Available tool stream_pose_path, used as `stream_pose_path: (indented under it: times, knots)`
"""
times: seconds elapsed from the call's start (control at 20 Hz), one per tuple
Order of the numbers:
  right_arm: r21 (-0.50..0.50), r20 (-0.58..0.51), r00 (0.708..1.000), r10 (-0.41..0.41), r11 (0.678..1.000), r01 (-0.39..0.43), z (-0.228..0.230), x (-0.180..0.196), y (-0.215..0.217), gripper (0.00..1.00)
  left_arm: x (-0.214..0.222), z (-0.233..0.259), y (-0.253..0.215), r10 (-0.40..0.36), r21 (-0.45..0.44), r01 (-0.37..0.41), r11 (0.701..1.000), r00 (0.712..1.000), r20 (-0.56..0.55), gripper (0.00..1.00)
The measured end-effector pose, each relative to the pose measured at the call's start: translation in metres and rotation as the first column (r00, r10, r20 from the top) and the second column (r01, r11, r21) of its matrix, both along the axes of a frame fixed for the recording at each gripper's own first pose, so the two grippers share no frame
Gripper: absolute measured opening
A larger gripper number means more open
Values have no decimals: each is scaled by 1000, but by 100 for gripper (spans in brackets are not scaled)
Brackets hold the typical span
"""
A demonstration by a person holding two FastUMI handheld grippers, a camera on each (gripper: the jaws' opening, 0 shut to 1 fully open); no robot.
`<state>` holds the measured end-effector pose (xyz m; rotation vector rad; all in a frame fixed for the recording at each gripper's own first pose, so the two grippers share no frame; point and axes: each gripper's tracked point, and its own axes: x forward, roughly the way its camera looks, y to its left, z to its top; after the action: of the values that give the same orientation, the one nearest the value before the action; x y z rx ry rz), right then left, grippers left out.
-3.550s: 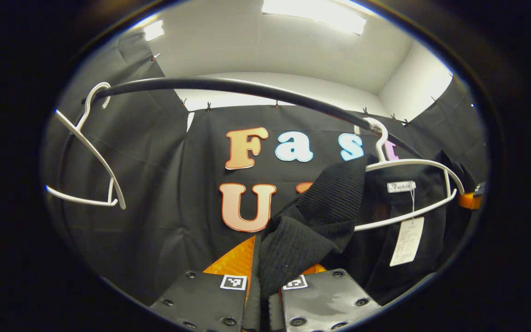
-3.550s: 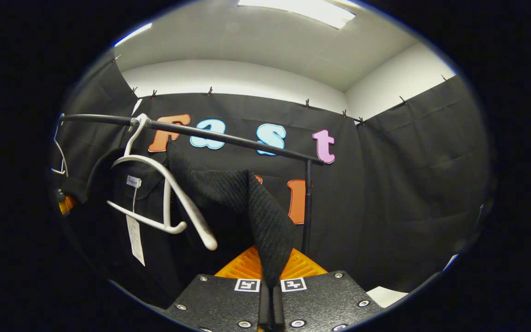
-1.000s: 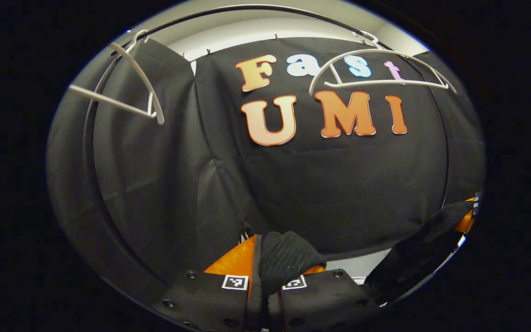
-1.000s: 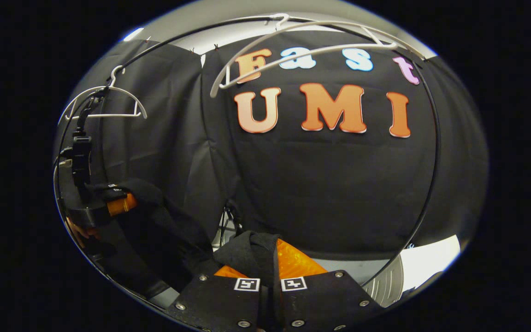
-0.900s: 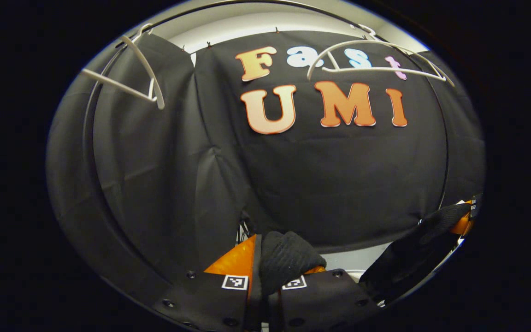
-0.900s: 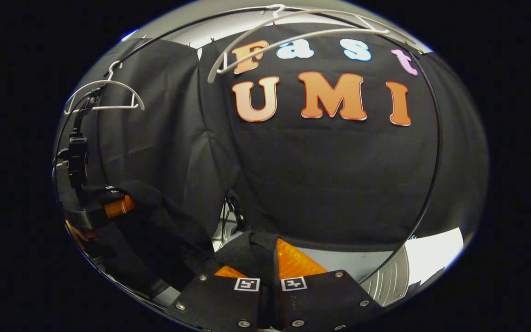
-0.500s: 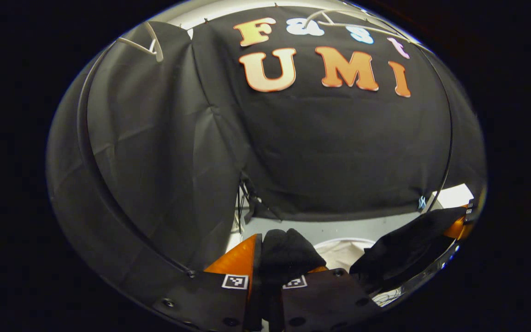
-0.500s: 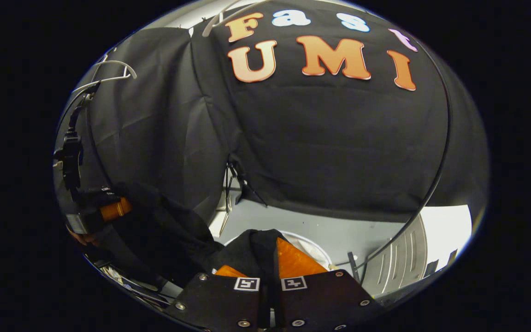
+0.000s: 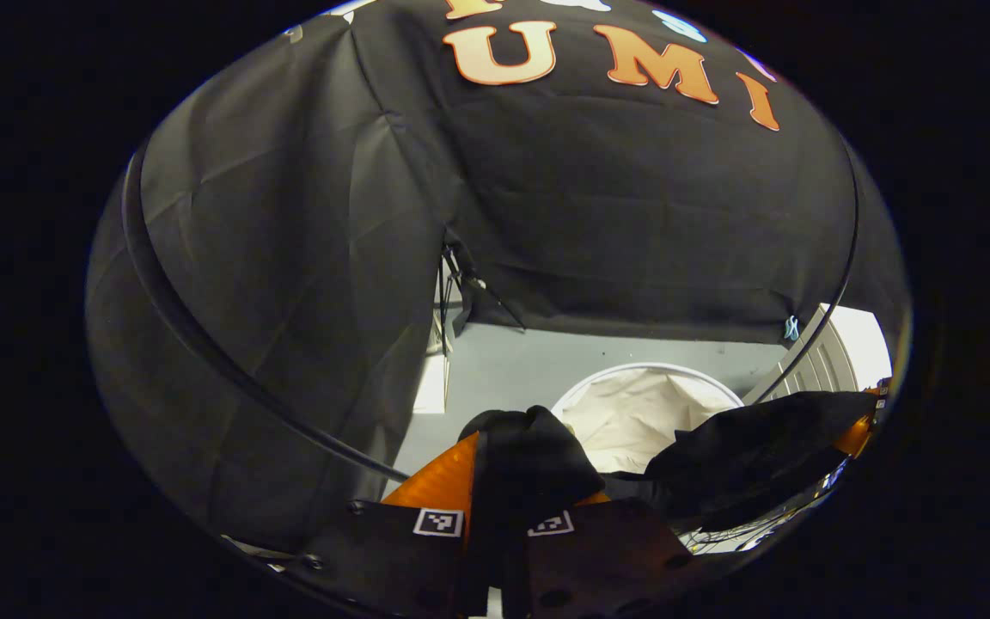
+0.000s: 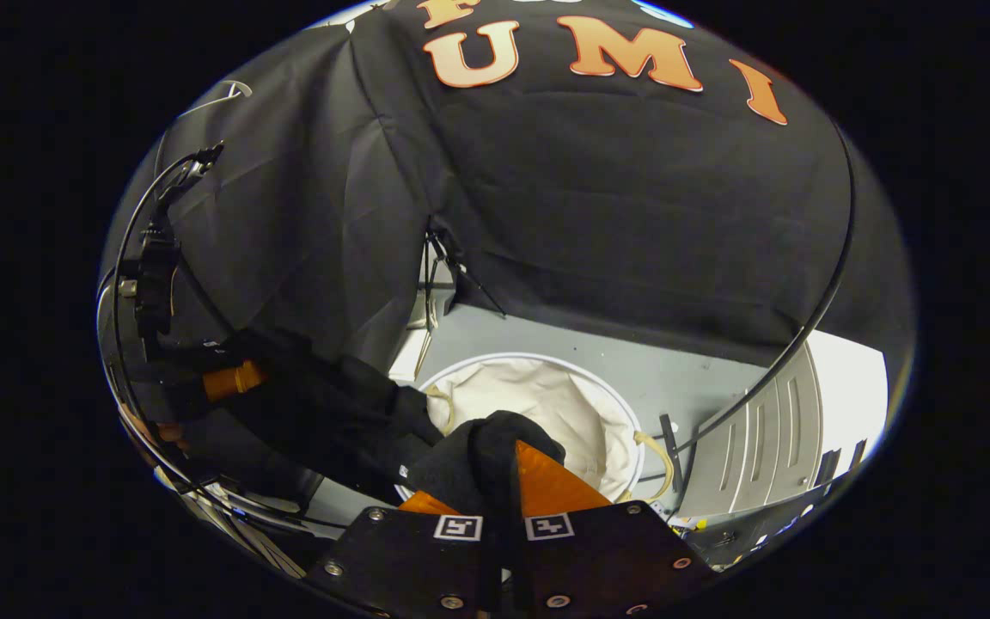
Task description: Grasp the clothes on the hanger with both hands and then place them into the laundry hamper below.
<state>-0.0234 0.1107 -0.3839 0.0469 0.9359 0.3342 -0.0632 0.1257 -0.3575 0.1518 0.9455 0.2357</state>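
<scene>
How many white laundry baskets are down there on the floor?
1. The round white fabric laundry hamper stands on the grey floor below the black knitted garment, near the black cloth wall. Others may be hidden behind the garment.

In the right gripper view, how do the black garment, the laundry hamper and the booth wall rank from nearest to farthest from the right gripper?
1. Black garment: clamped in the right gripper.
2. Laundry hamper: just beyond, below.
3. Booth wall: behind the hamper, farthest.

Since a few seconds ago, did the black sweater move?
Yes. The black sweater went down: it was up by the hanger on the rail, and now it hangs above the white hamper on the floor.
</scene>
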Motion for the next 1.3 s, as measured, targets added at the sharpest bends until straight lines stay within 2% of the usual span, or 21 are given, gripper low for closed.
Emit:
stream_pose_path:
  times: [0.2,0.3,0.35,0.4,0.45,0.5,0.55,0.6,0.75,0.8,0.9,0.95,1.0,1.05,1.1,1.15,1.3]
  knots:
    - [1,-73,997,-12,1000,12,-21,-10,-3,7,0,-16,-3,10,-9,-10,1000,999,-49,14]
    - [8,-106,994,-24,1000,25,-27,-15,-8,12,-11,-29,-6,15,-32,-18,999,995,-98,16]
    - [13,-116,993,-30,999,31,-29,-16,-8,1,-11,-34,-3,26,-29,-29,999,993,-114,21]
    - [19,-119,992,-34,999,37,-28,-16,-6,21,-12,-40,-2,29,-31,-33,999,991,-130,22]
    - [14,-118,992,-34,999,36,-28,-14,-5,25,-14,-42,-1,31,-24,-35,999,990,-139,29]
    - [4,-116,993,-33,999,34,-30,-14,-8,32,-18,-45,-1,32,-22,-36,999,988,-154,32]
    - [-1,-117,993,-32,999,32,-30,-13,-9,34,-22,-47,-3,33,-22,-37,999,985,-169,43]
    - [-2,-120,992,-30,1000,30,-32,-14,-8,40,-26,-50,-1,37,-13,-40,999,983,-182,49]
    - [-10,-129,991,-31,999,30,-32,-16,-9,51,-31,-53,5,57,-9,-61,998,977,-207,100]
    - [-14,-130,991,-34,999,32,-33,-17,-11,55,-33,-55,4,65,-11,-68,998,976,-207,97]
    - [-25,-137,990,-36,999,33,-34,-19,-14,62,-35,-51,2,70,-14,-74,997,977,-203,99]
    - [-29,-144,989,-35,999,31,-35,-21,-13,70,-37,-52,2,68,-16,-72,997,977,-201,99]
    - [-29,-149,988,-35,999,31,-35,-22,-13,93,-36,-50,2,65,-14,-69,997,978,-197,99]
    - [-26,-152,988,-33,999,29,-33,-22,-12,94,-35,-48,1,60,-15,-64,998,980,-188,99]
    - [-23,-152,988,-31,999,28,-33,-22,-11,86,-33,-45,-1,55,-22,-59,998,983,-174,99]
    - [-24,-149,988,-30,999,26,-31,-21,-10,95,-31,-40,-4,50,-28,-55,998,986,-161,99]
    - [-24,-147,989,-27,999,24,-34,-21,-12,95,-29,-33,-7,39,-23,-42,999,989,-139,99]
